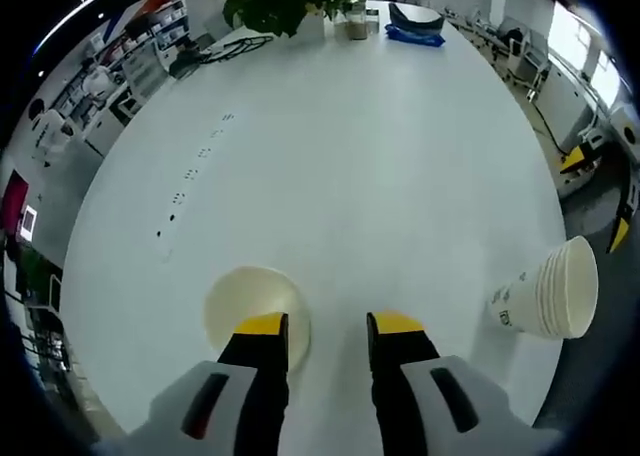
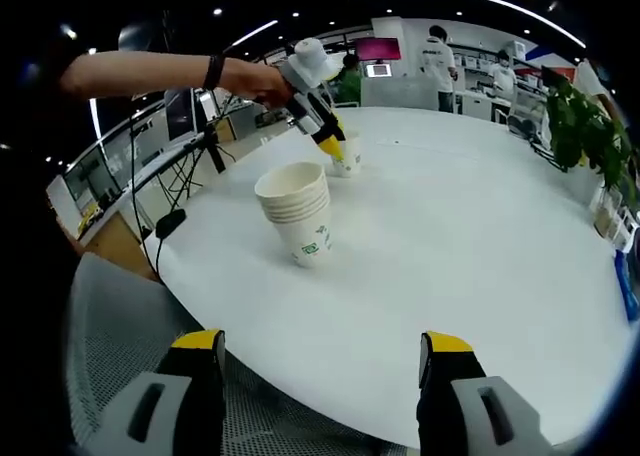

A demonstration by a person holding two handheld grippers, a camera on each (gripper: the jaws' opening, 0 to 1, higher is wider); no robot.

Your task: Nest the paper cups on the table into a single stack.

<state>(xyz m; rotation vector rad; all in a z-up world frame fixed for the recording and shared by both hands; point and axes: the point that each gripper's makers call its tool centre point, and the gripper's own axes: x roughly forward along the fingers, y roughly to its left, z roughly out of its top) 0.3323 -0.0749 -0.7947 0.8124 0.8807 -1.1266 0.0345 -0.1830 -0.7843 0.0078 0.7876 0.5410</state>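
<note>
The left gripper (image 1: 327, 338) is straddling the light, crushable single cup's (image 1: 252, 307) rim with open fingers, while the right gripper (image 2: 325, 354) is waiting open, well short of the stack (image 2: 296, 209) on the worktop (image 1: 350, 166).

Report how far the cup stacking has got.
Mostly done: a stack of nested cups stands on the white table. In hand: the left gripper is at the last single cup, one jaw inside its rim. Left: nest it. Right gripper is open and empty.

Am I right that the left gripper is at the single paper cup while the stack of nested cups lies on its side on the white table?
Not quite: the stack of nested cups stands upright, mouth up, as the right gripper view shows. The left gripper is indeed at the single paper cup on the white table.
</note>
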